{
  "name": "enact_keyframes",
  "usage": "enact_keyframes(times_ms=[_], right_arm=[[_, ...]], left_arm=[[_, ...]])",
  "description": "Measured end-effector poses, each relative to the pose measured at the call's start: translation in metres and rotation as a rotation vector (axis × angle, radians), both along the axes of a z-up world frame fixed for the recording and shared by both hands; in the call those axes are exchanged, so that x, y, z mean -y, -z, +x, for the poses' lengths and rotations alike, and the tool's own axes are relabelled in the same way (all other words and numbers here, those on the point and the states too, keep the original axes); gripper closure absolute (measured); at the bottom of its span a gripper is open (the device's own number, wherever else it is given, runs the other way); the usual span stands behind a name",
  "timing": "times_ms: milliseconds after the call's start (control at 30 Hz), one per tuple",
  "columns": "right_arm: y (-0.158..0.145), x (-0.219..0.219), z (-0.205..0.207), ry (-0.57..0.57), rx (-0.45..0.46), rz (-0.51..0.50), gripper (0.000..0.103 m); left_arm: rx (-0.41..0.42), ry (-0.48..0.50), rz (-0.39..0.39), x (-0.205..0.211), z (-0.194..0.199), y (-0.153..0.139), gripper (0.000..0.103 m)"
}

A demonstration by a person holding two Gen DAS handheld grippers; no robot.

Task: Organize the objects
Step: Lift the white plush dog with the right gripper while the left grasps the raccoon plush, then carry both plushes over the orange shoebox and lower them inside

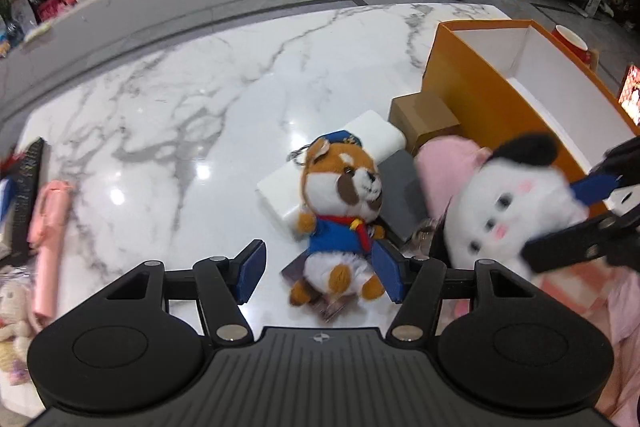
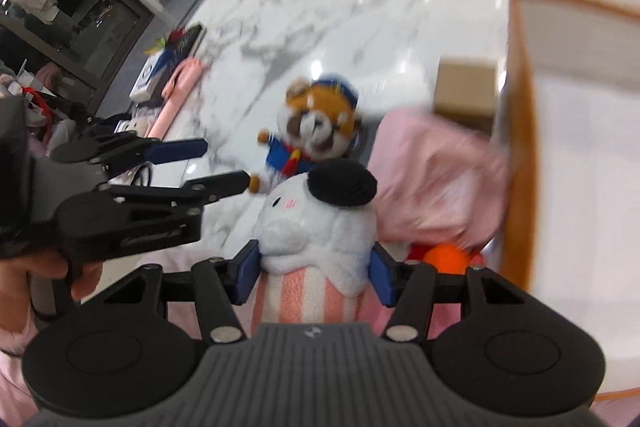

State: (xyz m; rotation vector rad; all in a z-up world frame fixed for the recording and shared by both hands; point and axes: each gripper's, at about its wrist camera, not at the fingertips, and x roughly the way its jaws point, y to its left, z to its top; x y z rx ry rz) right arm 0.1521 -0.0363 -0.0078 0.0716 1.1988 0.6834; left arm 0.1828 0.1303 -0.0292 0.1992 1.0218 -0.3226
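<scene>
right claw [image 2: 314,277]: pinching white plush [image 2: 316,223]
left claw [image 1: 314,269]: spread around fox plush [image 1: 340,223], not gripping
orange box [image 1: 472,75]: looks empty, view partial
left: nearly everything on worktop [image 1: 180,99]

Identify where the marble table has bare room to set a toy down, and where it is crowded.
Bare marble table stretches wide between the pink stick and the red panda plush. Crowded: around the panda, the white block, brown box and orange box.
</scene>
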Motion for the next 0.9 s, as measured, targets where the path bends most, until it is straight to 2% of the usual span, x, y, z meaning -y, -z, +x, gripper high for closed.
enact_keyframes(times_ms=[67,133,333,367,400,533,600,733,900], right_arm=[[-0.012,0.006,-0.001,0.018,0.084,-0.024,0.044],[-0.019,0.012,0.0,0.049,0.143,-0.046,0.044],[-0.034,0.047,0.007,0.146,0.203,-0.033,0.044],[-0.037,0.054,0.008,0.163,0.213,-0.026,0.044],[-0.04,0.061,0.008,0.178,0.223,-0.023,0.044],[-0.048,0.092,0.005,0.254,0.258,-0.013,0.044],[-0.047,0.101,0.002,0.281,0.26,-0.003,0.044],[-0.038,0.116,-0.006,0.324,0.259,0.005,0.044],[-0.024,0.131,-0.012,0.36,0.283,-0.008,0.044]], left_arm=[[-0.019,-0.012,-0.032,0.001,0.011,0.008,0.034],[-0.027,-0.038,-0.03,0.002,0.02,0.016,0.034],[-0.089,-0.057,-0.086,0.001,0.04,0.042,0.036],[-0.095,-0.061,-0.101,0.0,0.041,0.045,0.039],[-0.098,-0.059,-0.111,0.0,0.041,0.048,0.047],[-0.088,-0.086,-0.133,0.0,0.04,0.051,0.054],[-0.074,-0.111,-0.148,0.0,0.037,0.048,0.061],[-0.033,-0.155,-0.162,0.003,0.028,0.029,0.064],[0.072,-0.164,-0.202,0.024,0.0,-0.02,0.064]])
